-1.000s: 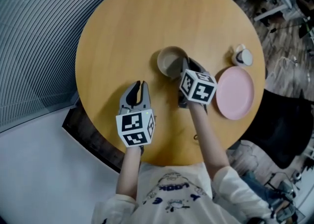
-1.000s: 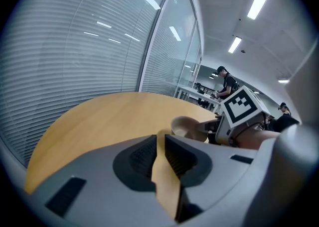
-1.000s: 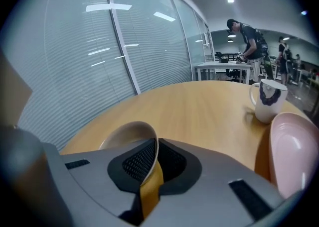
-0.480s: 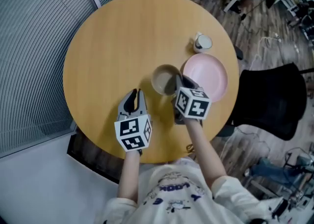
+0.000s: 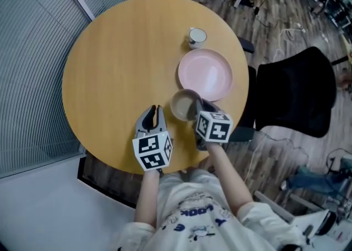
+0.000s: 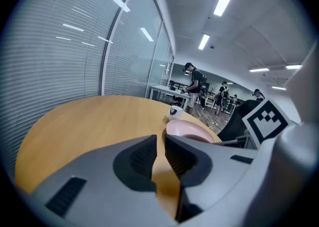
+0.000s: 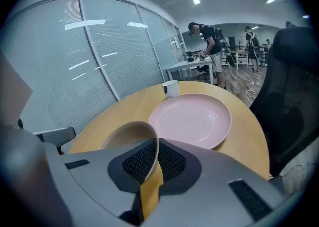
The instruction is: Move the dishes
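On the round wooden table lies a pink plate, and a small white cup stands just beyond it. My right gripper is shut on the rim of a beige bowl, one pad inside and one outside. The bowl hangs right beside the plate's near edge. My left gripper hovers over bare table to the bowl's left. Its jaws stand a narrow slit apart with nothing between them.
A black office chair stands close to the table's right side. A wall of blinds curves round the left. Desks and standing people fill the room beyond the table. The table's near edge lies just under both grippers.
My right gripper has carried the bowl from the table's middle to the near edge of the pink plate. The left gripper moved the same way alongside it, and the head view swung round.
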`<state>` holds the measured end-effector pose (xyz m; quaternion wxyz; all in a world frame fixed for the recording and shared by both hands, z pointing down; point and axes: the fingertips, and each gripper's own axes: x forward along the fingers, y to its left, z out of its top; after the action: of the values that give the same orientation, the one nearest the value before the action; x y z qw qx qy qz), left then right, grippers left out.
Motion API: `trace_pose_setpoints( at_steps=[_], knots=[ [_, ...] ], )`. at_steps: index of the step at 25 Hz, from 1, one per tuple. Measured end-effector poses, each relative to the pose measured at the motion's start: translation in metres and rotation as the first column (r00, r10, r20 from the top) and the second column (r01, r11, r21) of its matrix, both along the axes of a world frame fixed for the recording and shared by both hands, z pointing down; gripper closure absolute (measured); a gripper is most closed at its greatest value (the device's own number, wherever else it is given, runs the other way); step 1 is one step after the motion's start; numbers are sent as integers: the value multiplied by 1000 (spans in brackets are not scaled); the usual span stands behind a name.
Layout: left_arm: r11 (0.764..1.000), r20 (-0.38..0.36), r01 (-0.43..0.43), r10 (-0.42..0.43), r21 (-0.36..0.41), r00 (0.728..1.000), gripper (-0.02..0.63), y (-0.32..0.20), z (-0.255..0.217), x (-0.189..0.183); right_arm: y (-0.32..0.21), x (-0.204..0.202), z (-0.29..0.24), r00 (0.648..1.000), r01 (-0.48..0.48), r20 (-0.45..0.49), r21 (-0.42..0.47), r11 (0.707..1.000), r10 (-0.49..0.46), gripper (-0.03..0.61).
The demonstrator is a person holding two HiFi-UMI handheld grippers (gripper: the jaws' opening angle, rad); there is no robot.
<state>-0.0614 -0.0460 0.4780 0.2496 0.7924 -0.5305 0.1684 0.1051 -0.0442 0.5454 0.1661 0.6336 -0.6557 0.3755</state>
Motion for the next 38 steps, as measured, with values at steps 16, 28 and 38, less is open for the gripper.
trace_pose_setpoints(
  at_steps=[16, 28, 38],
  knots=[
    [999, 36, 0, 2, -38, 999, 566, 35, 26, 29, 31, 35, 68, 999, -35, 10, -117, 992, 37, 555],
    [975, 11, 36, -39, 221, 999, 568, 1, -90, 34, 10, 37, -117, 979, 67, -206, 358, 931, 9, 476],
    [911, 6, 46, -53, 410, 999, 581, -4, -169, 35, 16, 36, -222, 974, 33, -201, 578, 816, 102, 555]
  ],
)
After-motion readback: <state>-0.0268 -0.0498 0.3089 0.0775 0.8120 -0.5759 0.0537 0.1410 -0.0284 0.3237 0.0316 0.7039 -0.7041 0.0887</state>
